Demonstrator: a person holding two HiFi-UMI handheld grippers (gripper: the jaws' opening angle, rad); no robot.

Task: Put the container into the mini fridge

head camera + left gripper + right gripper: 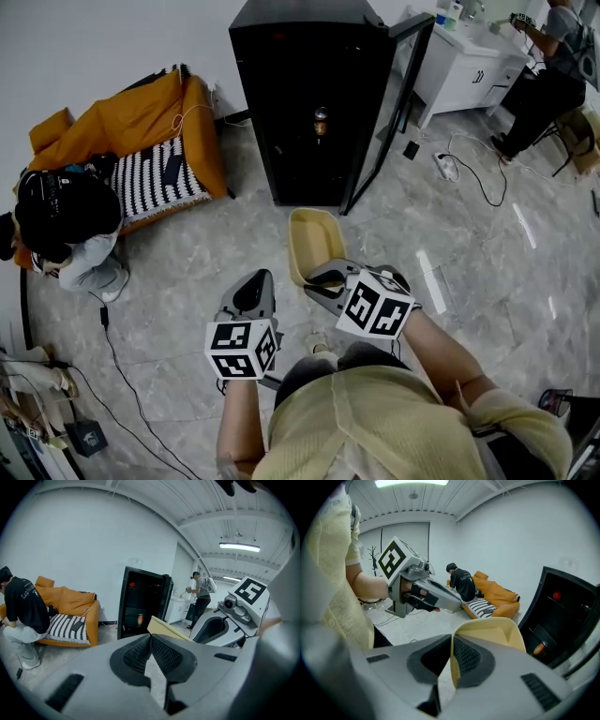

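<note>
A pale yellow container (312,243) hangs above the floor in front of the black mini fridge (309,94), whose glass door (386,112) stands open to the right. My right gripper (317,280) is shut on the container's near rim; the rim (452,667) sits pinched between the jaws in the right gripper view. My left gripper (253,289) is shut with nothing between its jaws, just left of the container (166,629). A can (321,122) stands on a shelf inside the fridge.
An orange sofa (150,131) with a striped cushion stands left of the fridge, with a person in black (66,225) crouched before it. A white cabinet (464,70) and another person (544,80) are at the far right. Cables (122,366) and a power strip (446,166) lie on the marble floor.
</note>
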